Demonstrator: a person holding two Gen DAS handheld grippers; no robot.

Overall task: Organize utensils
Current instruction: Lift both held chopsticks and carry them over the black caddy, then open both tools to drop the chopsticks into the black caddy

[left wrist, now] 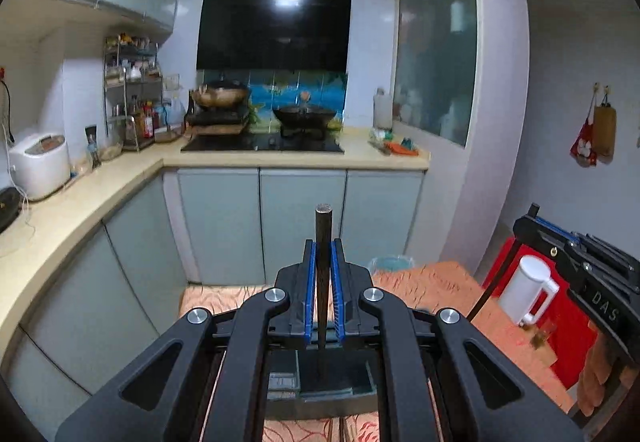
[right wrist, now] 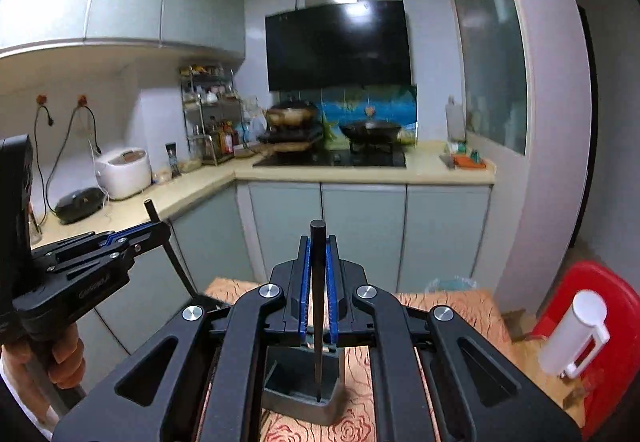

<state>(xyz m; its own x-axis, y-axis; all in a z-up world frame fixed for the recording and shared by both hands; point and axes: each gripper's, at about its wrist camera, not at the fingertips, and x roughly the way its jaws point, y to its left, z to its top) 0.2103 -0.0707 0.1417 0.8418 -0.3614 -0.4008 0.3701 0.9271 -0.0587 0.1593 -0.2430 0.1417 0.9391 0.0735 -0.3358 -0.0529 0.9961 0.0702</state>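
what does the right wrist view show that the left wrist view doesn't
Only the right wrist view shows two wall plugs with dangling cords and the bare hand gripping the left gripper.

Only the left wrist view shows the cloth items hanging on the right wall and the right gripper.

Both show a dark chopstick clamped upright between blue-padded jaws above a dark holder, the white jug and the stove.

Pale cabinets (left wrist: 222,226) under a beige L-shaped counter (left wrist: 100,185); black range hood (left wrist: 274,27) (glossy) above the stove (left wrist: 262,143).
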